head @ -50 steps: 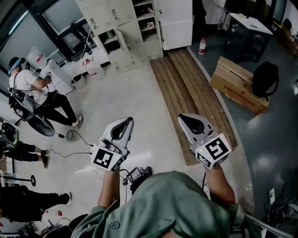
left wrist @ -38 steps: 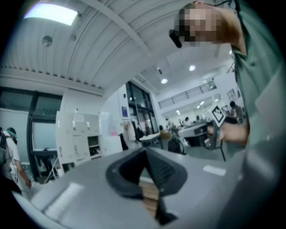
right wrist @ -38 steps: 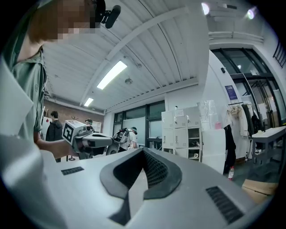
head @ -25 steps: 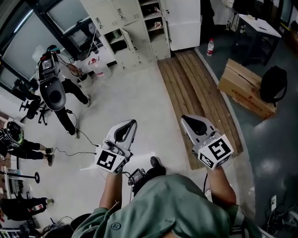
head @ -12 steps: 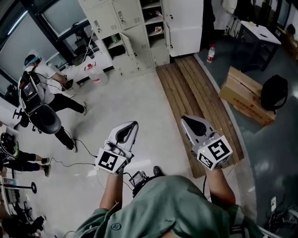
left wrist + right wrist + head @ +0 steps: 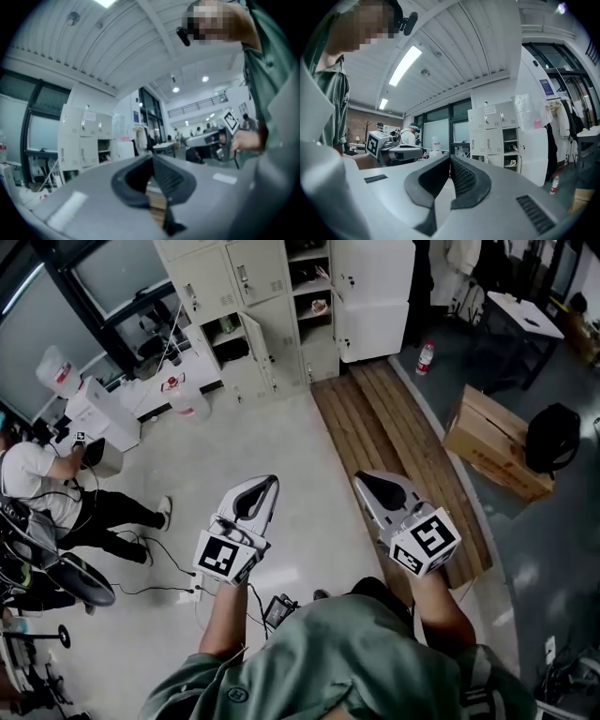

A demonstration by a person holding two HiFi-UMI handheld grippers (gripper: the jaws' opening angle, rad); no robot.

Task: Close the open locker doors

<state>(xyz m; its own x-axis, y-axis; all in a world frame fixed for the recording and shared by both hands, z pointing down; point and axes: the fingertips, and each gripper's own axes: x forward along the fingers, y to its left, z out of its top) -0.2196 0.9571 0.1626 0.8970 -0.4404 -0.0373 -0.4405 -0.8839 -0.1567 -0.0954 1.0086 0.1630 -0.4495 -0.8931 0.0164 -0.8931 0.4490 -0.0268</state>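
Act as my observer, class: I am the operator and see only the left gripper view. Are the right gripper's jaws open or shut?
Observer: Shut. In its own view the right gripper has its jaws together, with nothing between them.
Operator: What is on the floor to my right?
Observer: A cardboard box, right of the wooden boards.
Operator: Anything near the white door?
Observer: A bottle stands on the floor beside the white door.
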